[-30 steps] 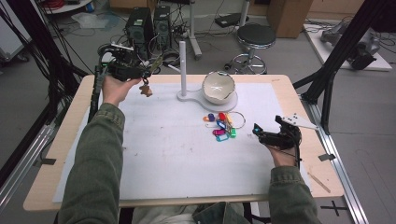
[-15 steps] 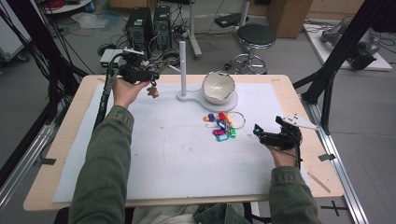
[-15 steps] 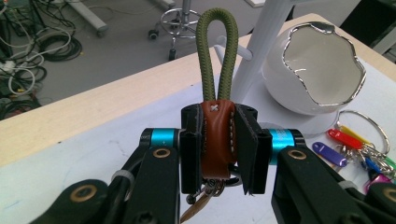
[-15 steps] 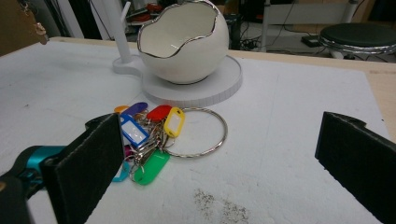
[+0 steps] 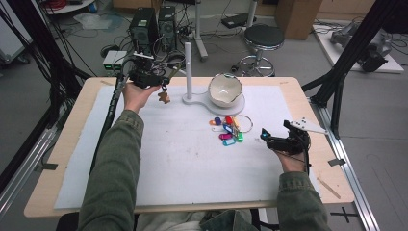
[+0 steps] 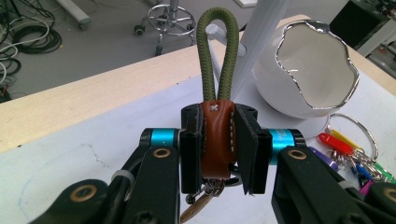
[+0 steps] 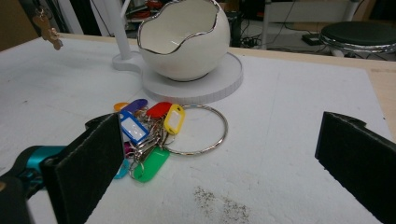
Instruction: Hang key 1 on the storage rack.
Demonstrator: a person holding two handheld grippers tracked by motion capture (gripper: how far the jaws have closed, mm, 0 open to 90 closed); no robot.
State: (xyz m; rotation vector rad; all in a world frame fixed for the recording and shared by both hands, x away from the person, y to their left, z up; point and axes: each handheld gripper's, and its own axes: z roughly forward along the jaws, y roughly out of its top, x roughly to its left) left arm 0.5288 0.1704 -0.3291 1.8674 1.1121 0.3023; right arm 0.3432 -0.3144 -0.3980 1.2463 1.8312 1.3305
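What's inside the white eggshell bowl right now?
The white eggshell bowl shows bare white inner wall through its jagged silver rim in both gripper views. From above it looks empty too, though the near wall hides part of the bottom.

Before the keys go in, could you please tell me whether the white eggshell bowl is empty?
Empty as far as shown: the white eggshell bowl's visible inside is bare; its bottom stays hidden.

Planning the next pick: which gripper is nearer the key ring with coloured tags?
Right. The right gripper sits open just beside the key ring; the left gripper, holding a leather keychain, is up by the post.
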